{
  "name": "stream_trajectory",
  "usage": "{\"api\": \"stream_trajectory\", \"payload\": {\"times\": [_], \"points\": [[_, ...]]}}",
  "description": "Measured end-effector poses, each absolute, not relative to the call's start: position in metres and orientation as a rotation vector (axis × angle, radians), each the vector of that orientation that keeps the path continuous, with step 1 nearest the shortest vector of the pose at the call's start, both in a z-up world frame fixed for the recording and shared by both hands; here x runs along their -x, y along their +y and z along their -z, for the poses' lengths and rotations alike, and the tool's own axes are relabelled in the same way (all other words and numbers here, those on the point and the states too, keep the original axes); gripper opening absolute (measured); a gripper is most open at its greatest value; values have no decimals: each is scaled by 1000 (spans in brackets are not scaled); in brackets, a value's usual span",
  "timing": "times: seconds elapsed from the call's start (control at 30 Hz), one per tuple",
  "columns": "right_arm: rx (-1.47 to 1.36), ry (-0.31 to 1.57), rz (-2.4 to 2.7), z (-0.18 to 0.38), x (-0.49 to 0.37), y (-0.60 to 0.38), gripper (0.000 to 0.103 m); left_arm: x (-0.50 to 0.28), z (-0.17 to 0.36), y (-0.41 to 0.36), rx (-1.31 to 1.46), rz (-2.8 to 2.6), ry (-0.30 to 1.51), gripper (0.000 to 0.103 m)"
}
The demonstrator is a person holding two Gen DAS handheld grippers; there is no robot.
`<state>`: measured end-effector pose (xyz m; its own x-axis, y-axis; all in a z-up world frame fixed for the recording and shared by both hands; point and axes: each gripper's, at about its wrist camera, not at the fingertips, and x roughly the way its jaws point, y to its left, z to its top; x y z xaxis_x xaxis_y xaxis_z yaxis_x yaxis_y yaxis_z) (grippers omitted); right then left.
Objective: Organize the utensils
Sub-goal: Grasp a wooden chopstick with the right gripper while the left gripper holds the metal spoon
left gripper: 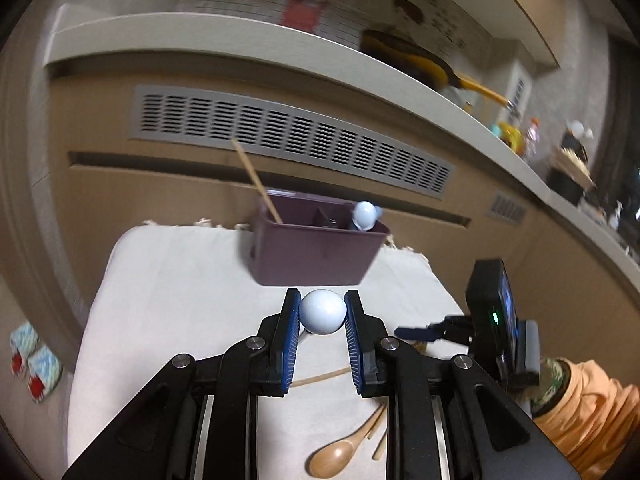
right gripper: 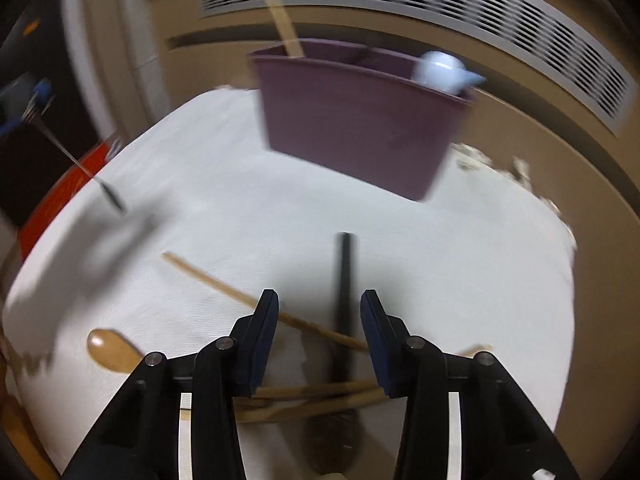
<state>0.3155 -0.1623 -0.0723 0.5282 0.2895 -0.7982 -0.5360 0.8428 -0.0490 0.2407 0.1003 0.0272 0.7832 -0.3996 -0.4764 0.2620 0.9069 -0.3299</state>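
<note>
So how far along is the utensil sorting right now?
Partly done. The purple bin already holds a wooden stick and a pale blue spoon. The left claw grips another pale blue utensil. Left on the cloth: a black spoon, a wooden spoon and chopsticks; the right claw straddles the black one.

A long grey vent grille [left gripper: 292, 138] runs across the brown wall at the far side, with a pale shelf [left gripper: 248, 42] above it. A yellow-handled pan [left gripper: 420, 60] sits on that shelf, blurry colourful knick-knacks [left gripper: 516, 134] further right, and patterned slippers [left gripper: 34, 360] on the floor, near left.
</note>
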Motion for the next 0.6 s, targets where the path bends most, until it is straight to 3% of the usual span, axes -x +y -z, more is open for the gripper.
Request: {"api": "stream_trajectory", "payload": {"times": [0.3, 0.47, 0.5, 0.53, 0.6], "points": [[598, 908, -640, 94, -299, -103, 43, -251, -6, 124, 373, 341, 603, 23], [447, 1018, -677, 96, -336, -109, 46, -247, -3, 124, 369, 357, 599, 23], [412, 1038, -676, 96, -341, -111, 41, -247, -3, 124, 369, 357, 598, 23], [420, 1037, -661, 95, -341, -111, 26, -247, -3, 124, 370, 357, 599, 23], [426, 1045, -668, 93, -336, -109, 17, -246, -4, 124, 375, 359, 599, 23]]}}
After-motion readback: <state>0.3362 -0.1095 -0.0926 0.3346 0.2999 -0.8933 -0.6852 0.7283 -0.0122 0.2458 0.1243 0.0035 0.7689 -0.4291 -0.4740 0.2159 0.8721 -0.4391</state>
